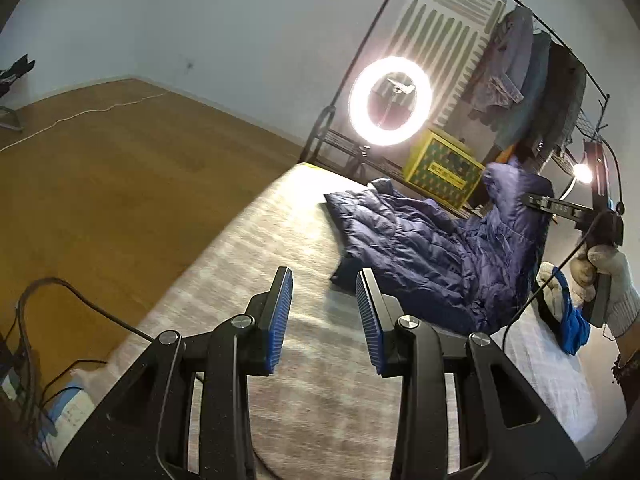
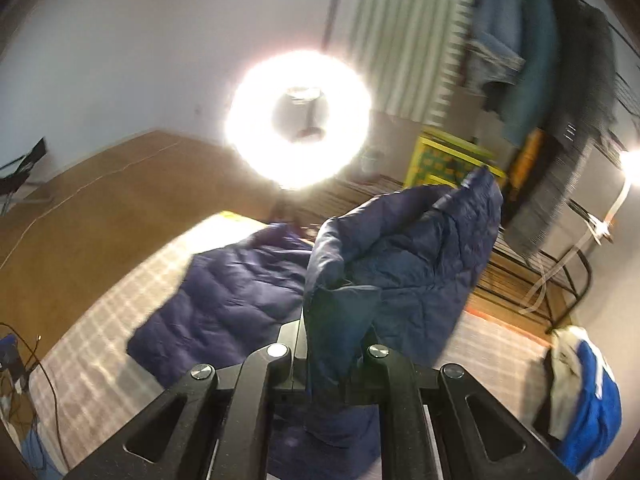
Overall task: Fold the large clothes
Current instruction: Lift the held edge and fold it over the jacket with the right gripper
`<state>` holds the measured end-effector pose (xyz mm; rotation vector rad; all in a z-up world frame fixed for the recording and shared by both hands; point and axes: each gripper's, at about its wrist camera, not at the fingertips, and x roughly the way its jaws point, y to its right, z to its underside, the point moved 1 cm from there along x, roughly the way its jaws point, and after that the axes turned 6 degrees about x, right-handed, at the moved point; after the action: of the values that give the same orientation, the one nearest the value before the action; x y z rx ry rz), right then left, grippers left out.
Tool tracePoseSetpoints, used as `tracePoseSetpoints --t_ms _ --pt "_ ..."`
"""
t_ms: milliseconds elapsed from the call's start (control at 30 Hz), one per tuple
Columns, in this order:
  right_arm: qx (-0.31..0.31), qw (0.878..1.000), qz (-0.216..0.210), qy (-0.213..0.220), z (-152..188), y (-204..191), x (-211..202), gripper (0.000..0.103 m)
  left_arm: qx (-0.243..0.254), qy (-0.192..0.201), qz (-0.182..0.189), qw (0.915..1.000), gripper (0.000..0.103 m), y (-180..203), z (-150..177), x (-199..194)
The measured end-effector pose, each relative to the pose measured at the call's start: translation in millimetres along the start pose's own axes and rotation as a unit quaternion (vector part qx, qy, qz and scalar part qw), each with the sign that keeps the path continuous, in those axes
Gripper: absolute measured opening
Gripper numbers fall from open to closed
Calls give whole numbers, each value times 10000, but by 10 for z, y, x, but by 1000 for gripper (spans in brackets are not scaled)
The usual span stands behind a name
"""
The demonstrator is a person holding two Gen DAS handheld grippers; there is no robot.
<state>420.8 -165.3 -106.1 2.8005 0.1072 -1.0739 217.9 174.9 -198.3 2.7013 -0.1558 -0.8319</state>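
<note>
A navy quilted puffer jacket (image 1: 432, 248) lies partly spread on the grey checked bed (image 1: 280, 240). My right gripper (image 2: 334, 320) is shut on a fold of the jacket (image 2: 400, 256) and holds that side lifted above the bed; its fingertips are hidden by the fabric. In the left wrist view the right gripper (image 1: 532, 202) shows at the far right, held by a gloved hand, with the jacket hanging from it. My left gripper (image 1: 325, 280) is open and empty above the bed, just short of the jacket's near edge.
A bright ring light (image 1: 390, 101) stands beyond the bed's far end. A clothes rack (image 1: 536, 92) with hanging garments and a yellow box (image 1: 444, 168) are behind. A blue and white cloth (image 2: 584, 392) lies at the right. Cables (image 1: 60, 320) hang at the bed's left.
</note>
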Motion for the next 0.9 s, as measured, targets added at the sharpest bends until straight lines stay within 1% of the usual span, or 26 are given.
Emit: tracePoseSetpoints --t_ms 133,267,333,433,500,600,700,800,900 --pt "-324 9990 -289 -97 -1 -517 246 8 -127 -6 -136 9998 35 -203 43 -24" --pt "-428 9966 -620 -325 69 -1003 565 8 -236 -54 -232 9994 35 -352 97 -10" --pt "-563 9944 -747 -490 167 -1312 766 8 -242 -91 -290 9992 35 -402 114 15" --pt "-979 9896 -799 -687 390 -1745 1045 8 -240 -143 -326 9991 35 -446 132 52" --pt "-1135 9864 -871 -812 522 -1911 1182 8 -191 -157 -364 9990 35 -429 127 82" --pt "-1194 9826 -1030 -980 677 -2020 1311 8 -147 -187 -382 9990 35 -399 110 153" --pt "-1226 9809 -1098 -1034 747 -2000 1366 8 -113 -202 -348 9991 35 -342 110 226" --pt "-1028 9777 -1517 -1021 711 -1857 1331 10 -74 -202 -278 9994 35 -276 82 278" --pt "-945 9688 -1991 -1138 716 -1766 1276 14 -44 -234 -161 9996 35 -191 22 368"
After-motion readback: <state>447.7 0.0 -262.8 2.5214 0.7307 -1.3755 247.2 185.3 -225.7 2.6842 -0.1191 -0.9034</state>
